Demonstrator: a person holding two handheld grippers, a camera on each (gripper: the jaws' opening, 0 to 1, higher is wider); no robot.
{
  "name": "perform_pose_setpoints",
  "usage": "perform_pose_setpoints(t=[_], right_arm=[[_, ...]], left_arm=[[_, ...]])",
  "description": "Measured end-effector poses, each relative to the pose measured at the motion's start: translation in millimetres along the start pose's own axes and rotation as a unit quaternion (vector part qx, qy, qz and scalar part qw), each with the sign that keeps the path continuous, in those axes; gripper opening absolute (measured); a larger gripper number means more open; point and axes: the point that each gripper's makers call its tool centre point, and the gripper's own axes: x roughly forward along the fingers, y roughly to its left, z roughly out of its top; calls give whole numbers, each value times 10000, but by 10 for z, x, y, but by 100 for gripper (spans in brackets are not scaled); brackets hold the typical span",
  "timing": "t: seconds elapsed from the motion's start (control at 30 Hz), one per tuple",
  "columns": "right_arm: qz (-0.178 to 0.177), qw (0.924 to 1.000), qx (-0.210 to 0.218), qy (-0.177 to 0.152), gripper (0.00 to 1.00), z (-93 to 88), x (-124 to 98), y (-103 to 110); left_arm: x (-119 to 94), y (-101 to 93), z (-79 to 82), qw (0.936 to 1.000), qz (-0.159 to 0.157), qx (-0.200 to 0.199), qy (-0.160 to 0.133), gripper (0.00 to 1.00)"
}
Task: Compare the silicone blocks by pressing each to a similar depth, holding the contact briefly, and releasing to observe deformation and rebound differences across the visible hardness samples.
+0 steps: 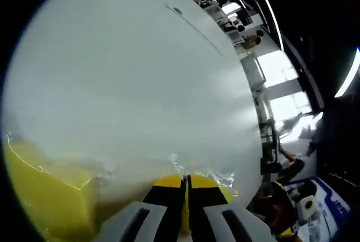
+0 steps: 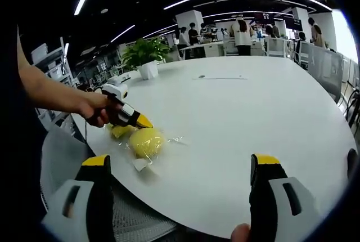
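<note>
Two grippers, one at work. My right gripper point(image 2: 180, 194) hangs back over the near table edge, its jaws spread wide and holding nothing. Beyond it, on the white table point(image 2: 270, 124), lie the yellow silicone blocks: a rounded block point(image 2: 146, 142) in clear wrap, and a smaller block point(image 2: 120, 131) just beside it on the far side. My left gripper point(image 2: 135, 119), seen in the right gripper view, meets them from the left with its yellow tip down between the two, touching or nearly so. In the left gripper view its jaws stand together point(image 1: 185, 197) with a yellow block point(image 1: 53, 191) close alongside; the glare hides whether they press in. I judge the step to be the press-and-hold on one sample. Next I would lift straight off, watch the rebound, then press the neighbouring block to a like depth. Farther off stand a potted plant point(image 2: 145, 56) and people point(image 2: 243, 34) at desks.
</note>
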Motion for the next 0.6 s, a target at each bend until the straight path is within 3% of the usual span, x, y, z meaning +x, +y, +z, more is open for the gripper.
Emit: perform_pose_setpoints(t=[0.17, 0.3, 0.47, 0.6], right_arm=[[-18, 10000, 3, 5, 97, -5, -8, -11], [-23, 10000, 0, -7, 97, -1, -8, -11], [-7, 10000, -10, -29, 97, 9, -9, 13], [1, 10000, -13, -36, 97, 8, -11, 27]], left_arm=[[0, 2, -3, 10000, -2, -34, 18, 0], [-17, -42, 12, 9992, -139, -386, -24, 0], [-31, -60, 11, 9995, -151, -288, -51, 0], [-59, -125, -17, 9983, -361, -458, -30, 0]])
